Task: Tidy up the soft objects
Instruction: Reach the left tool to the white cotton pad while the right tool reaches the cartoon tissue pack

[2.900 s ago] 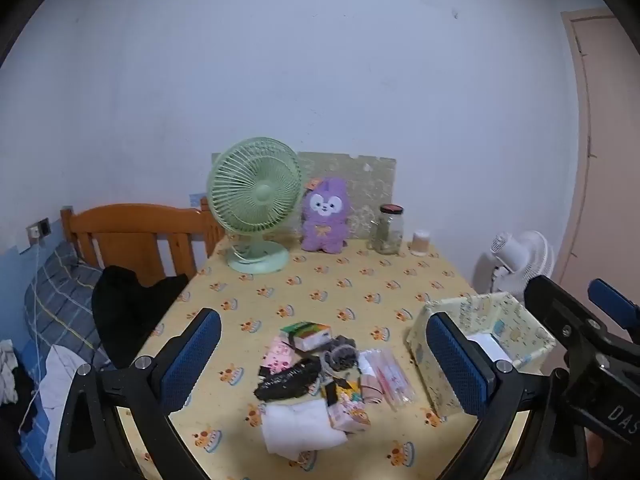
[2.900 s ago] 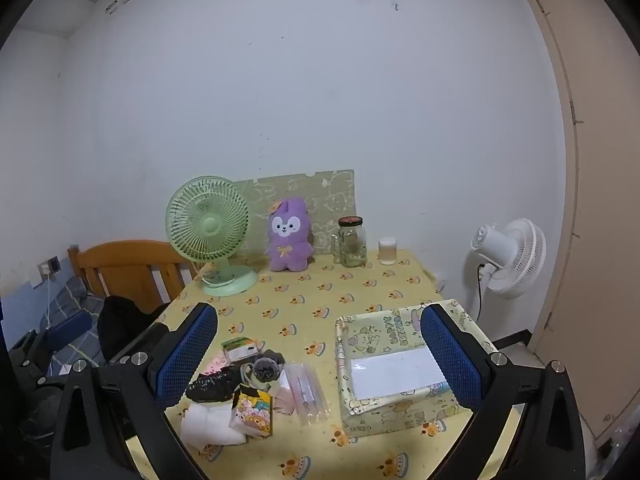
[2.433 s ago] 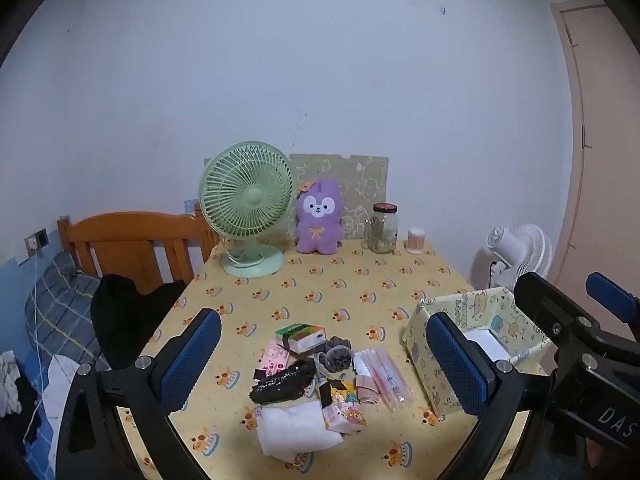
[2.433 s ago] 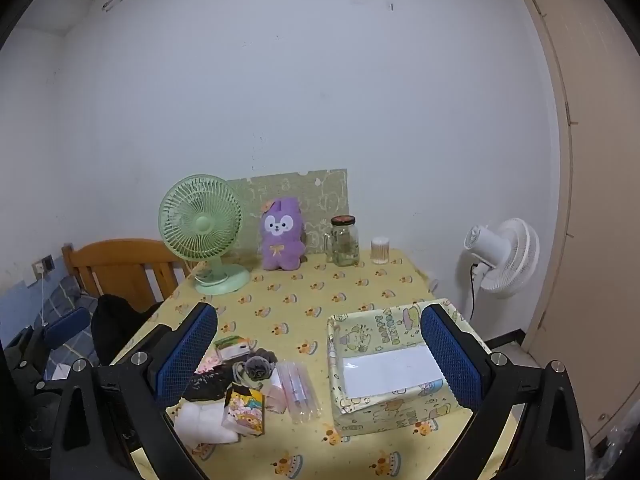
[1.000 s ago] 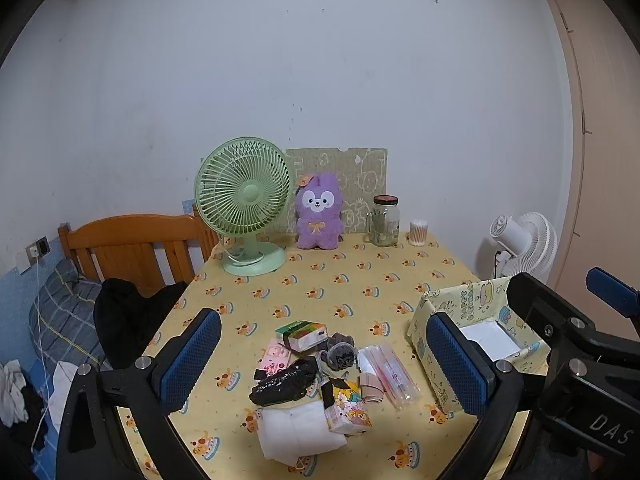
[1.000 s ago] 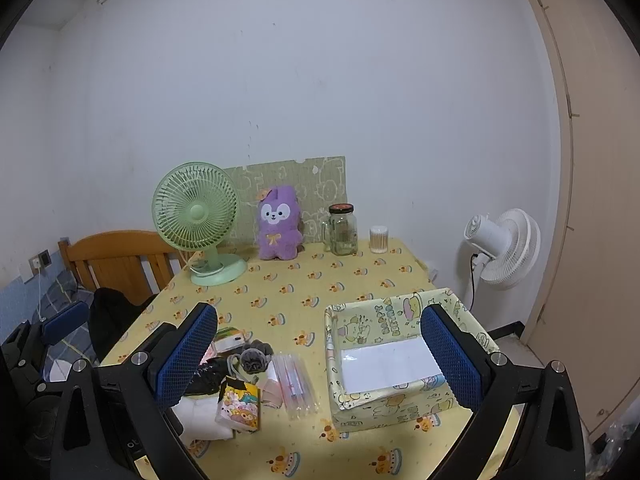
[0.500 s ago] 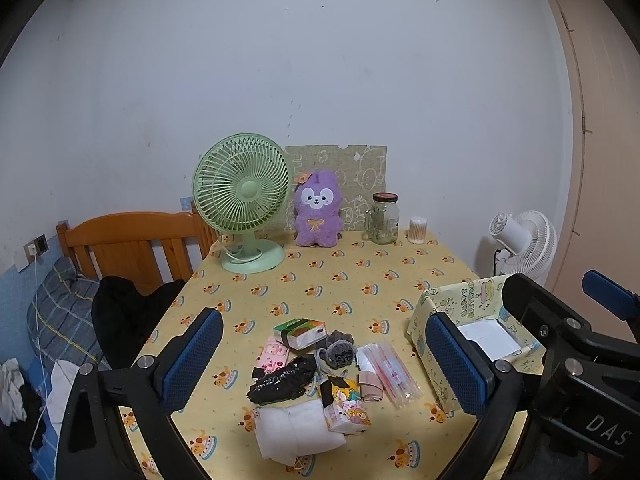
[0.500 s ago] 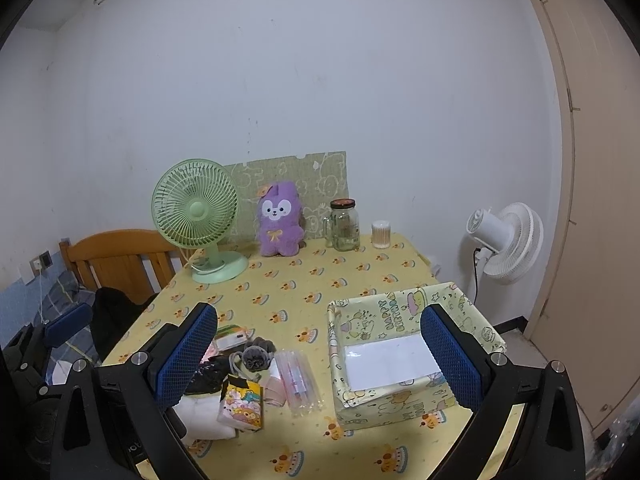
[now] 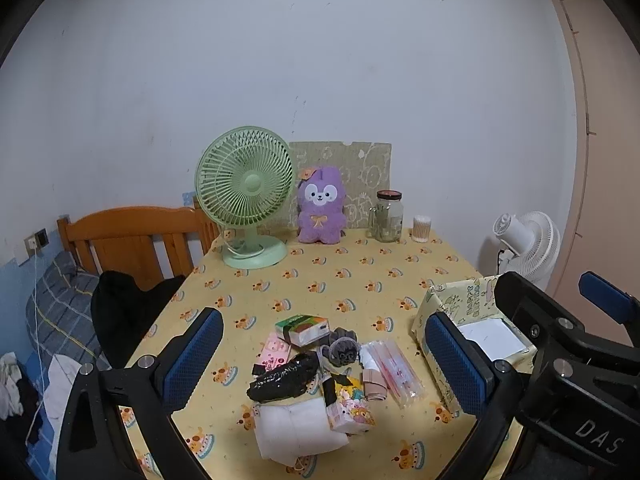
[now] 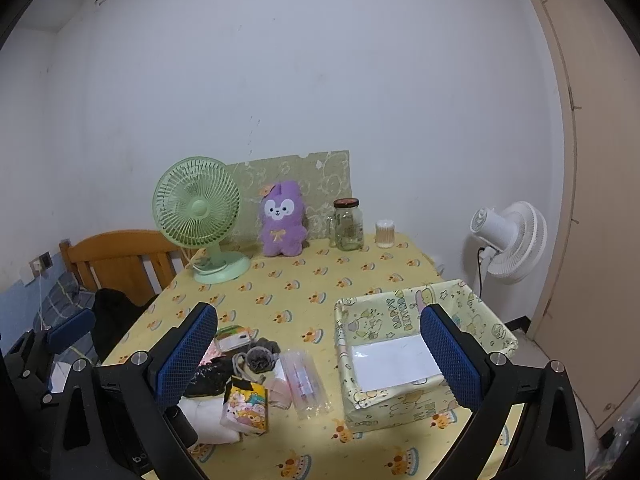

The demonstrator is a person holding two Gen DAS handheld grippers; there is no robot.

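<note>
Nothing sorted yet: yellow table (image 9: 360,276) first, printed box (image 10: 416,360) holding only white paper, then heap of soft packets (image 9: 320,364) just beside it, untouched. Left gripper (image 9: 320,364) and right gripper (image 10: 318,364) both spread wide, hovering empty. Behind: green fan (image 9: 244,192), purple plush (image 9: 321,210), jar (image 9: 387,216).

This is a room in a home, most likely a bedroom. A table (image 9: 360,276) with a yellow cartoon cloth stands against a plain white wall. On it are a green desk fan (image 9: 246,196), a purple plush toy (image 9: 321,210) and a glass jar (image 9: 388,216). Beside the table there is a wooden bed frame (image 9: 132,236) with checked bedding (image 9: 56,312) and a dark garment (image 9: 124,316). A white fan (image 10: 510,240) stands on the floor near a beige door (image 10: 592,200).
</note>
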